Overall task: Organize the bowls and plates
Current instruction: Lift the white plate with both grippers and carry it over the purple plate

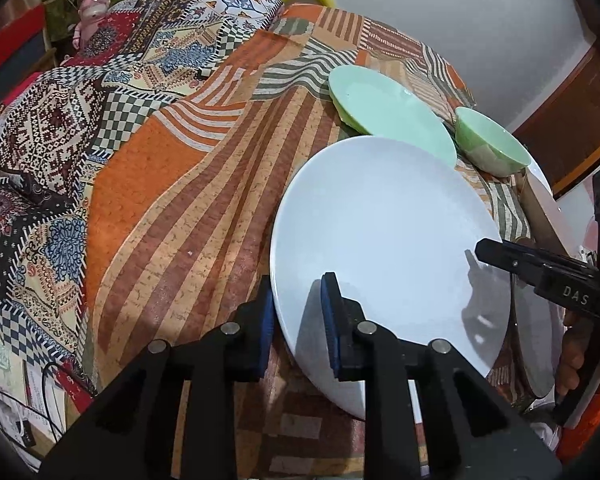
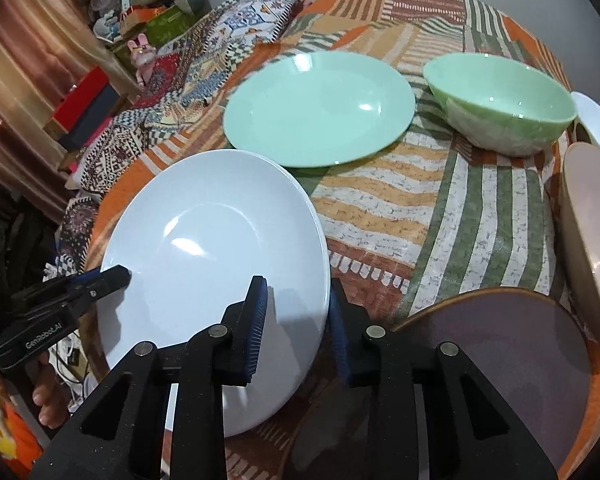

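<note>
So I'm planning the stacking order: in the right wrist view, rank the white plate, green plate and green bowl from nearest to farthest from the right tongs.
1. white plate: between the fingers of the right tongs, lower left.
2. green plate: beyond the white plate, upper centre.
3. green bowl: upper right, about as far back as the green plate but further off to the side, so the last two are close.

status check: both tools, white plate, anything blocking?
Left tool and right tool each straddle the white plate's rim, jaws not visibly clamped. Plate tilted, off the cloth. Green plate and green bowl beyond; brown plate beside.
</note>
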The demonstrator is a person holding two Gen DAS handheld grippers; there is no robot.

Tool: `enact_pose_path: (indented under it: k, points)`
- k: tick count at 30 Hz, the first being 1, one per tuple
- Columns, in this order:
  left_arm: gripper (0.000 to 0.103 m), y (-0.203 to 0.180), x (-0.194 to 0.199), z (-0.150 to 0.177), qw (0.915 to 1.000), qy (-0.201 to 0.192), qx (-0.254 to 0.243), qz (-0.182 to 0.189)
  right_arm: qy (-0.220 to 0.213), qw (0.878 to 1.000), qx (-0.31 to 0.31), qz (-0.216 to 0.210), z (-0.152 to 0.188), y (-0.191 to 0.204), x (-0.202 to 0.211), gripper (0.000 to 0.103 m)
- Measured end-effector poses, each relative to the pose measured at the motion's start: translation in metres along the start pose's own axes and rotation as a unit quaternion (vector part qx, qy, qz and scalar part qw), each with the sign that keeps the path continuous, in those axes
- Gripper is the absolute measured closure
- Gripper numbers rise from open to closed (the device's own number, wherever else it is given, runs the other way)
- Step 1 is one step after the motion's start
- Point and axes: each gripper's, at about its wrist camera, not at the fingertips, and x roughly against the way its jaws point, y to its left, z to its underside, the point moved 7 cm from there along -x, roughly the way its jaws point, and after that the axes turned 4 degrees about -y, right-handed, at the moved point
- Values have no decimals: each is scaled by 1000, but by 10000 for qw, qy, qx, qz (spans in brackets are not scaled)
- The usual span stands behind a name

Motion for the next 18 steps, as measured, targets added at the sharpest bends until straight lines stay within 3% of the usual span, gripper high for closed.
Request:
enact_pose_path:
  k: [18]
  points:
    - [81, -50, 60, -19, 9968, -671, -430, 7, -850, 9964, -70, -16, -7, -6, 65, 76]
